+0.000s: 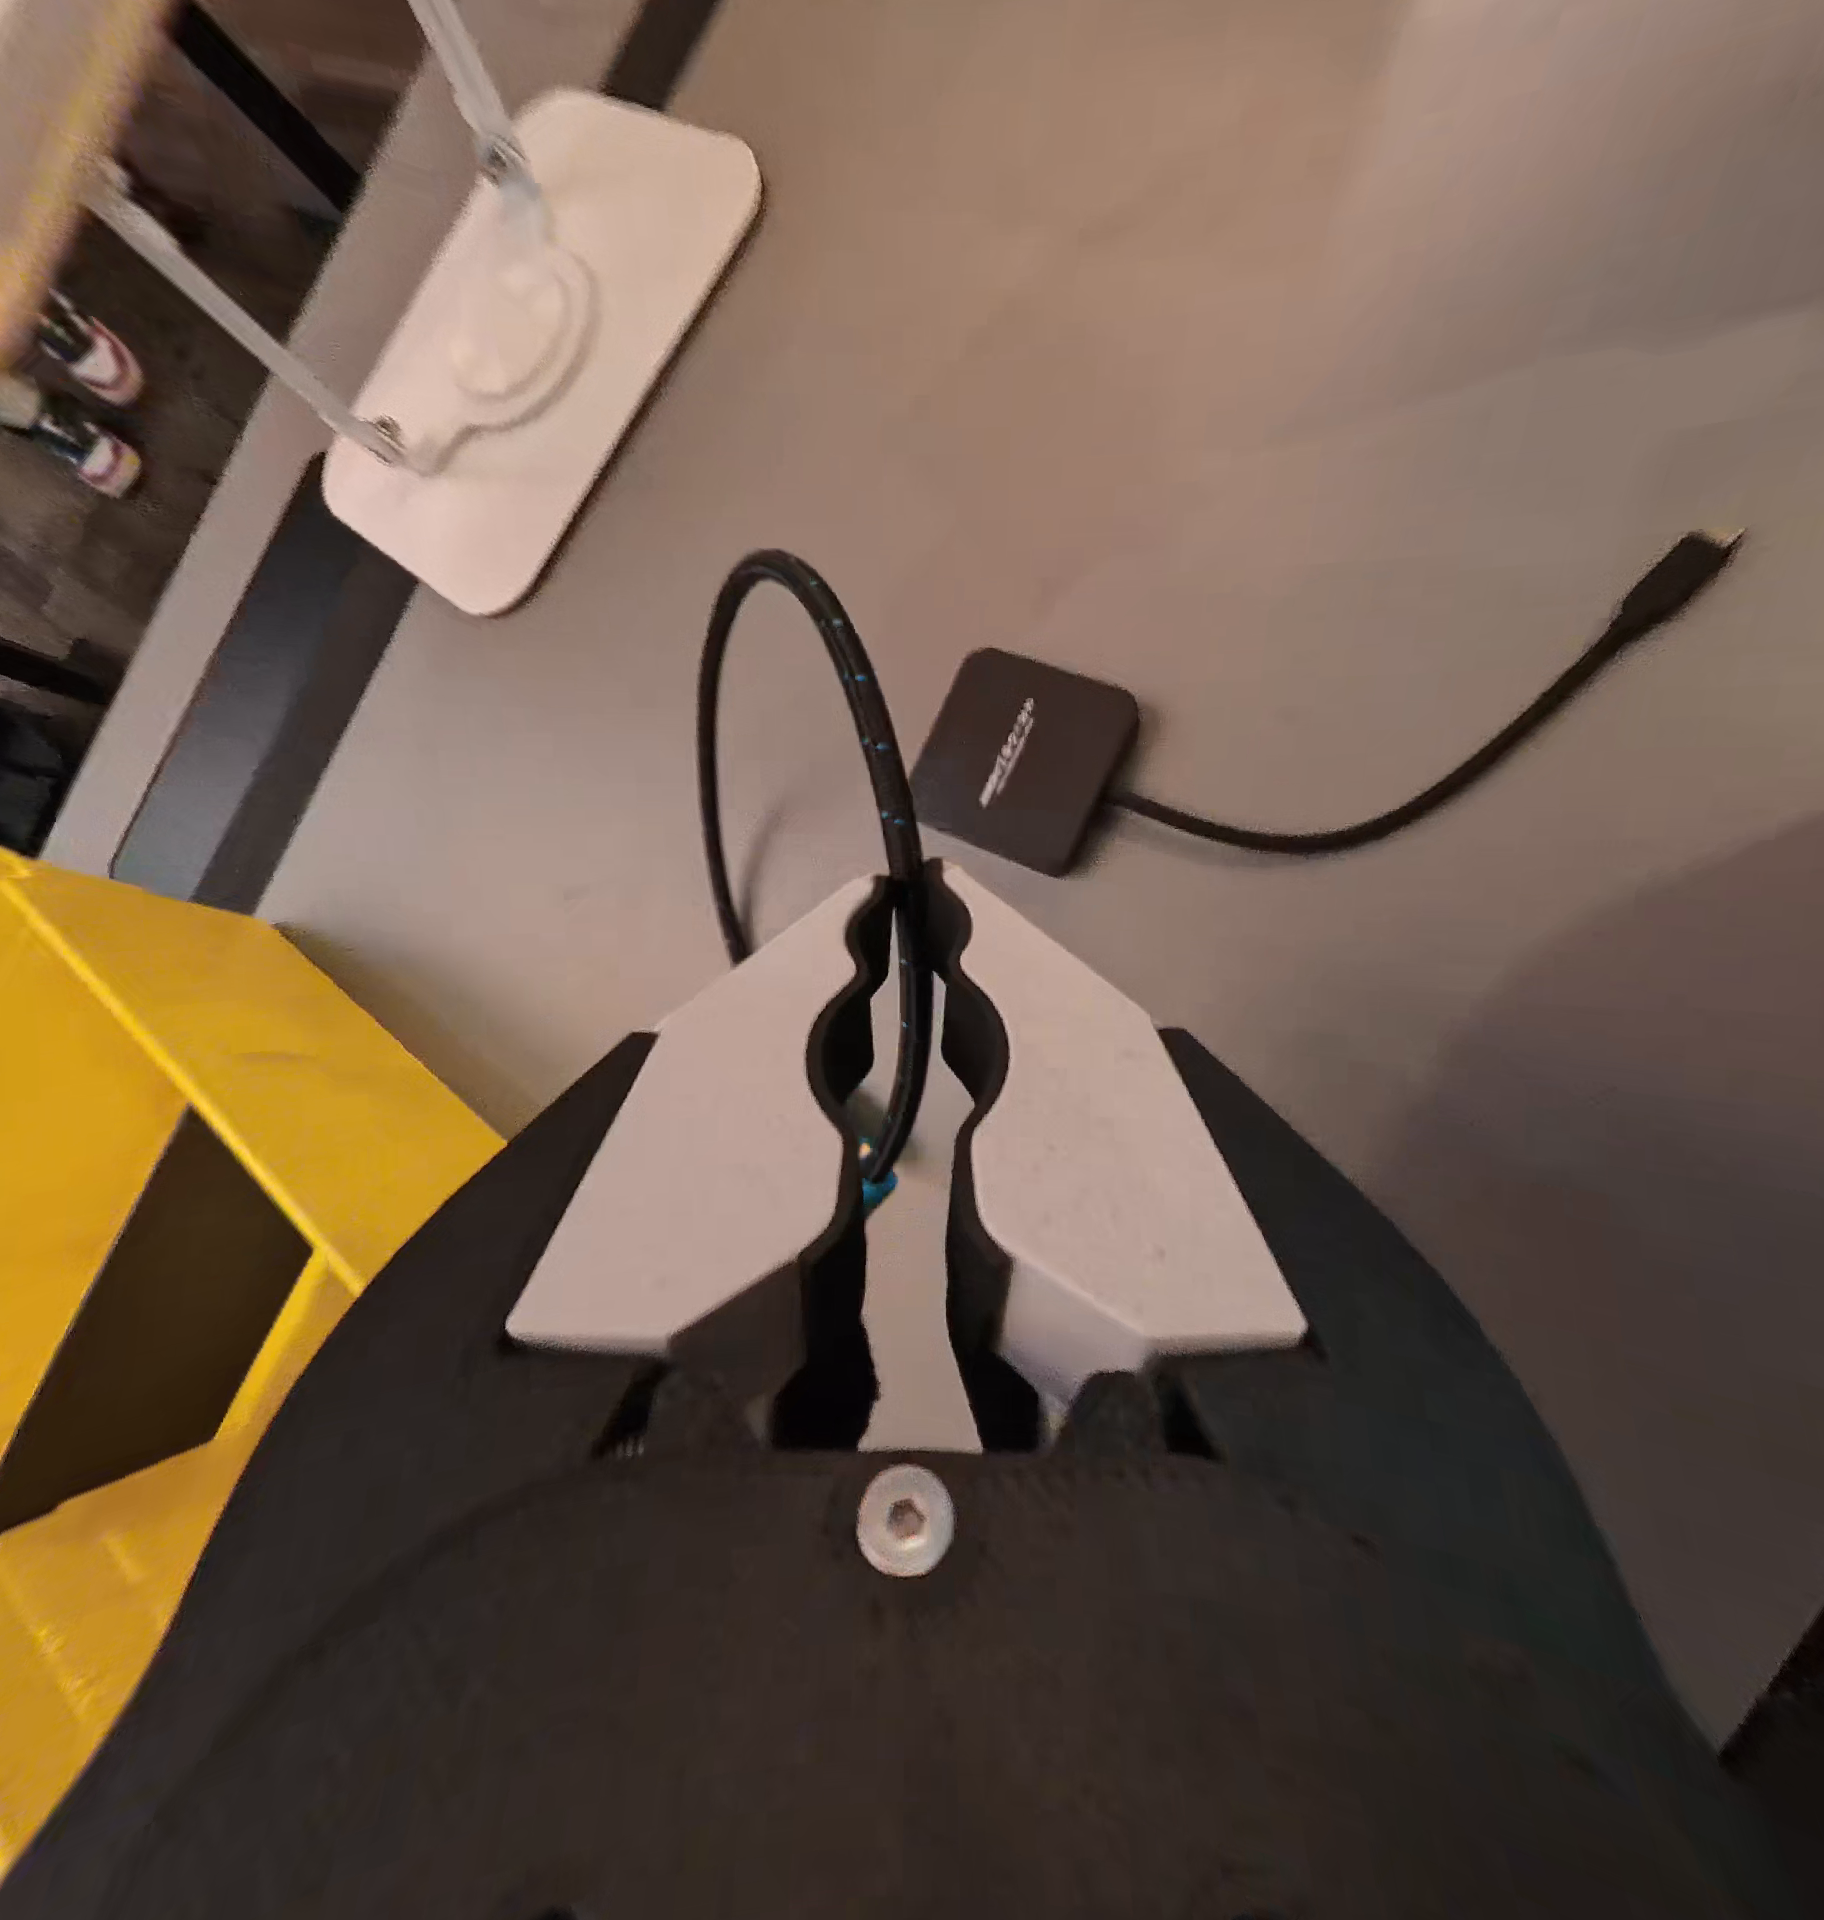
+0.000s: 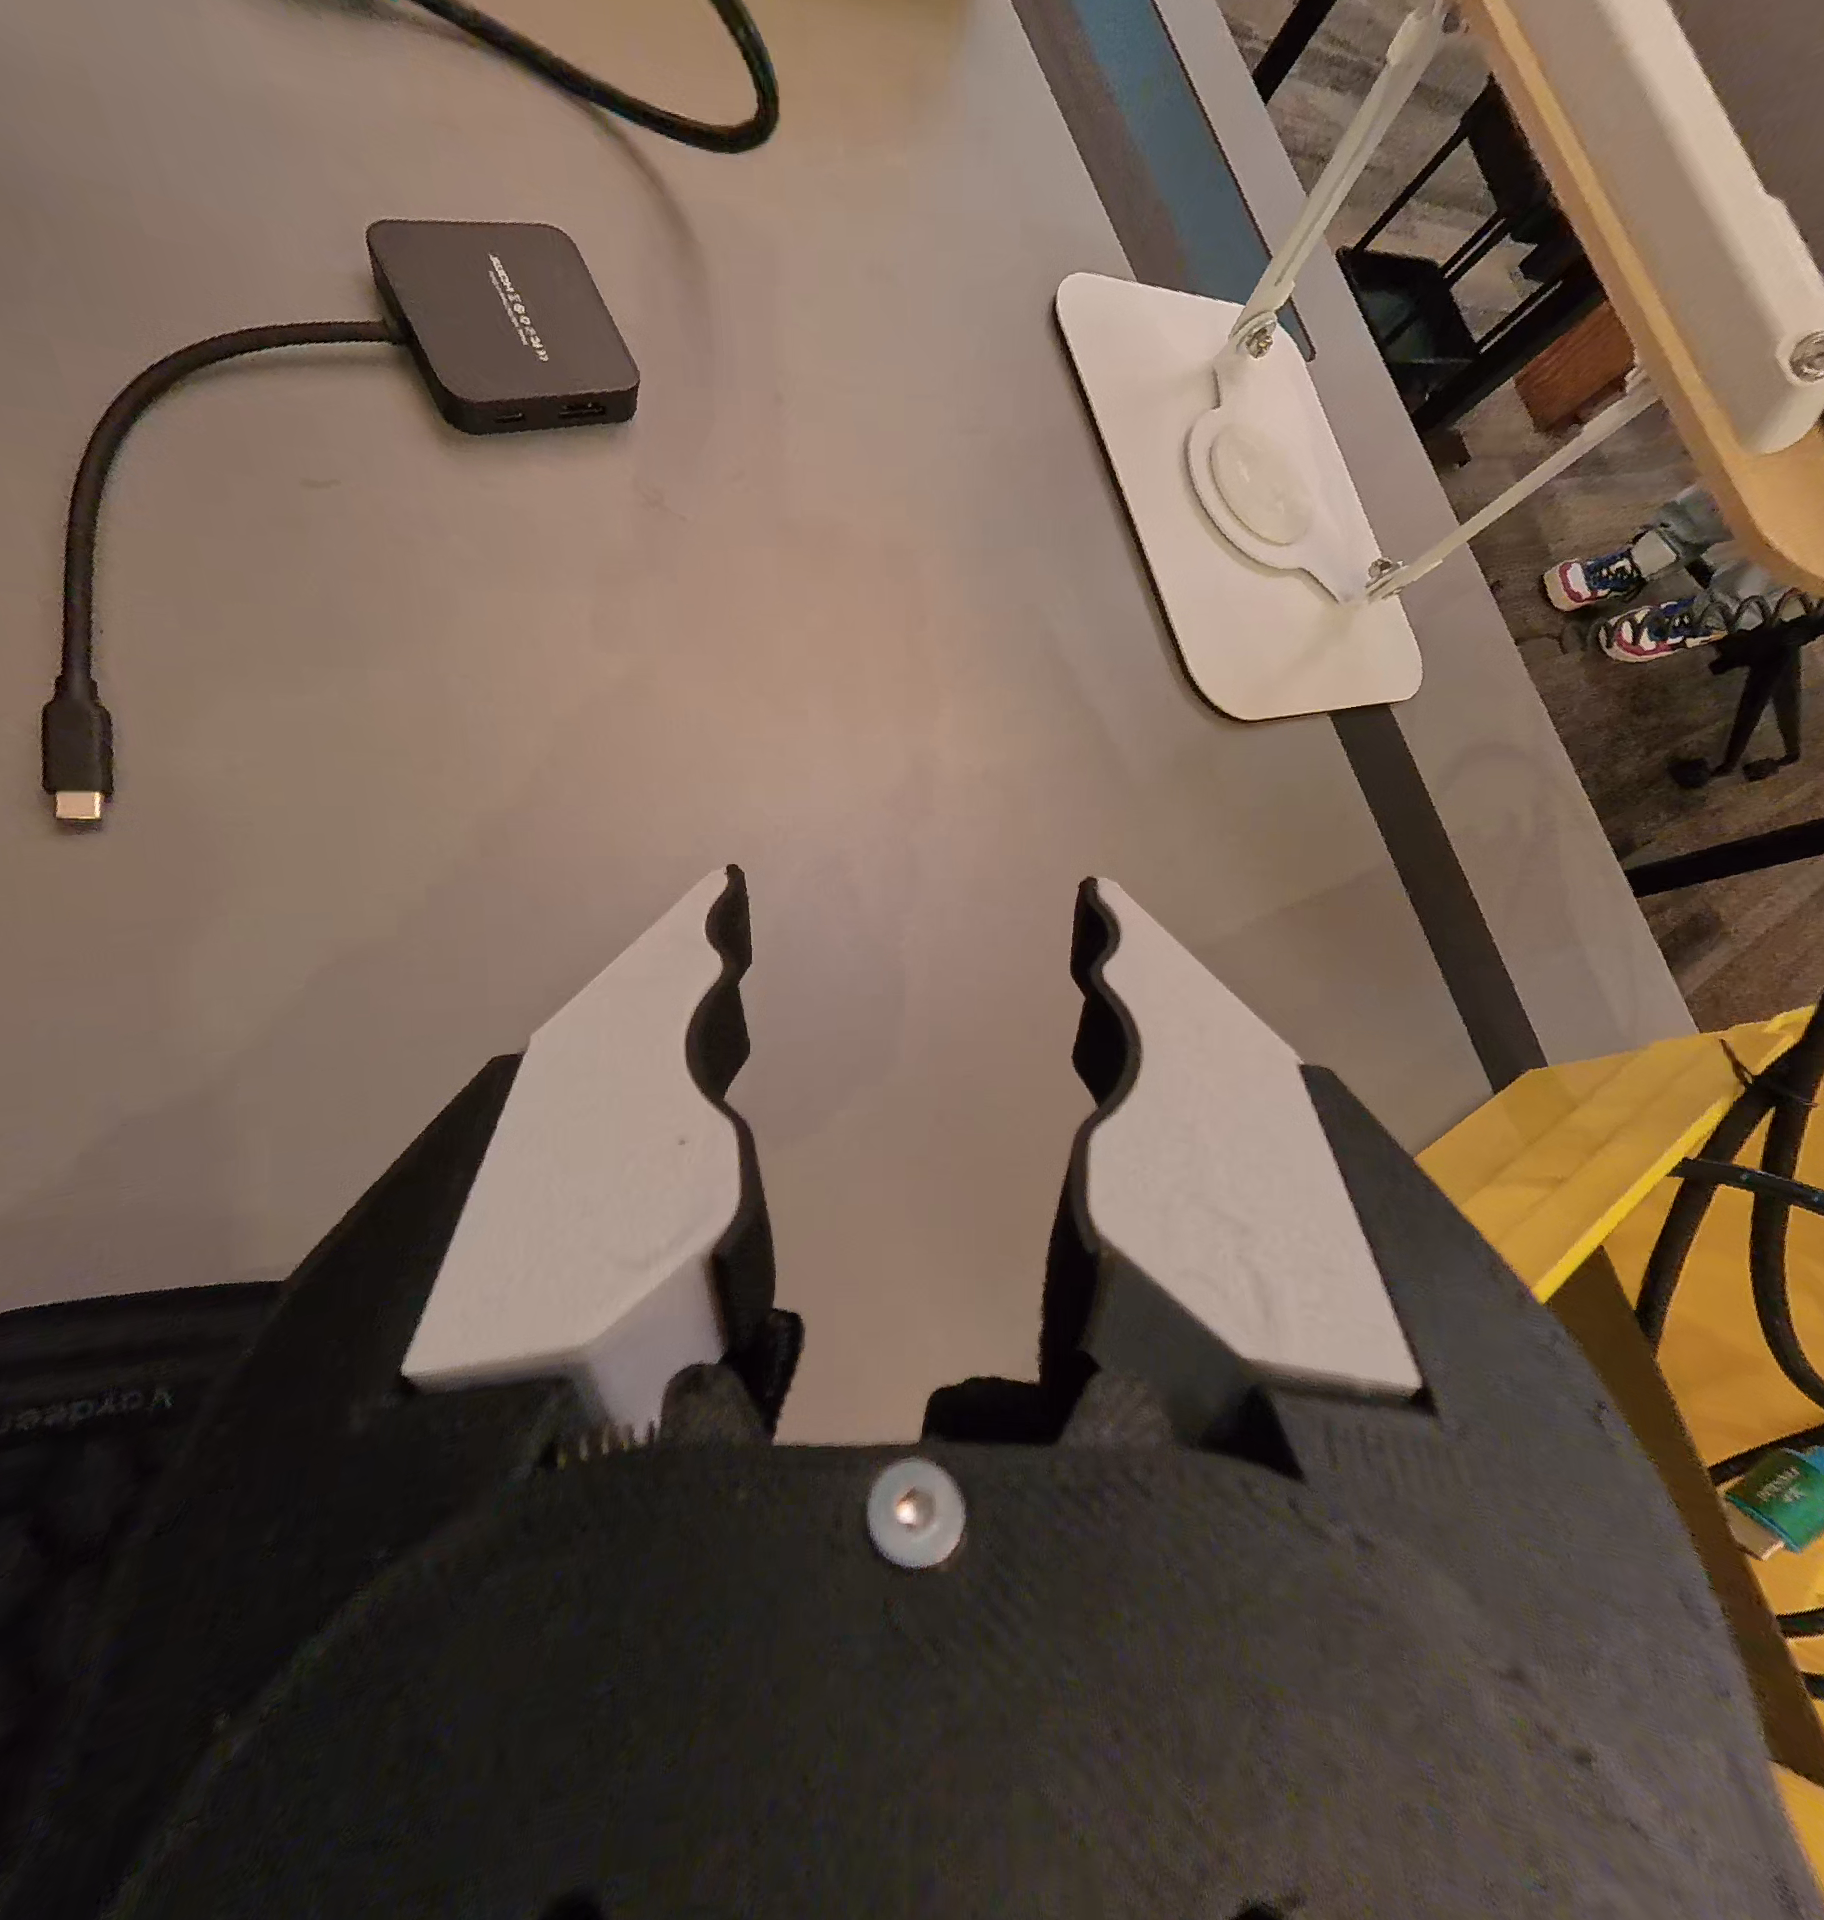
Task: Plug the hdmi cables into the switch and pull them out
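My left hand-held gripper (image 1: 910, 896) was clamped on the braided HDMI cable (image 1: 866, 717), looped above the counter (image 1: 1303, 312); my right hand-held gripper (image 2: 913, 883) stood open and empty. The switch (image 2: 497, 317) lay unheld on the counter, so I judged that pushing the plug in could slide it away.

Bare grey table (image 2: 887, 675) open mid-frame ahead of the right gripper (image 2: 913, 883), switch (image 2: 497, 317) upper left, white lamp base (image 2: 1240, 499) upper right, yellow bin (image 2: 1573, 1143) crowding right edge.
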Demonstrator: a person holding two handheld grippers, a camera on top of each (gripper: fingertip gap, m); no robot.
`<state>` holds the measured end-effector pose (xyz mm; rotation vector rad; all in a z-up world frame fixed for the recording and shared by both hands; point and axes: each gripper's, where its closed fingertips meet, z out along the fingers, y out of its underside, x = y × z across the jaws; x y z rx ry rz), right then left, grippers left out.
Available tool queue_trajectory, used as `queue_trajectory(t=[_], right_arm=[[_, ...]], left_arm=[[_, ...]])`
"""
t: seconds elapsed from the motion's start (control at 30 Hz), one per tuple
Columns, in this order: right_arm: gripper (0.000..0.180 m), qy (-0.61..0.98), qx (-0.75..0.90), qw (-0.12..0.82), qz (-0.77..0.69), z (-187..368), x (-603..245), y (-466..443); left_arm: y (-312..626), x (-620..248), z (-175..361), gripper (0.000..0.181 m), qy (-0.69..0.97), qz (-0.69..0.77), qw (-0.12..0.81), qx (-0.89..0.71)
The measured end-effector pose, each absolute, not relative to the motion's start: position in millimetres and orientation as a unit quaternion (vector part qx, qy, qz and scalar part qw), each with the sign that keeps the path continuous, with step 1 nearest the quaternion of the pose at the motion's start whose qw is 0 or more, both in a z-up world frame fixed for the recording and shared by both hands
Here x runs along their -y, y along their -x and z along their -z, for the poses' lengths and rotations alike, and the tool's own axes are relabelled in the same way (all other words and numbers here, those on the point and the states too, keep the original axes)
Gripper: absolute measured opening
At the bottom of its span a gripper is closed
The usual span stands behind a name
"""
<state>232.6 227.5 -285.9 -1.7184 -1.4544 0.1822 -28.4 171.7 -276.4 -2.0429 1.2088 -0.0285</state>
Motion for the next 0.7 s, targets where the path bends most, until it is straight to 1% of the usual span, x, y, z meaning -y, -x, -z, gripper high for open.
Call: queue_trajectory(t=[0.1, 0.37, 0.53, 0.6, 0.7], right_arm=[[0.061, 0.689, 0.582, 0.425, -0.075, 289, -226, -234], [0.061, 0.693, 0.58, 0.422, -0.076, 293, -224, -239], [0.061, 0.694, 0.578, 0.422, -0.078, 295, -224, -239], [0.061, 0.695, 0.579, 0.42, -0.079, 297, -225, -239], [0.061, 0.694, 0.581, 0.418, -0.081, 299, -225, -235]], left_arm=[[35, -178, 308, 0.004, 0.808, -0.028, 0.341, -0.479], [53, -190, 368, 0.004, 0.846, -0.021, 0.281, -0.453], [47, -195, 367, 0.039, 0.853, 0.009, 0.285, -0.438], [36, -199, 358, 0.045, 0.835, 0.002, 0.296, -0.464], [3, -202, 353, 0.05, 0.806, 0.01, 0.294, -0.514]])
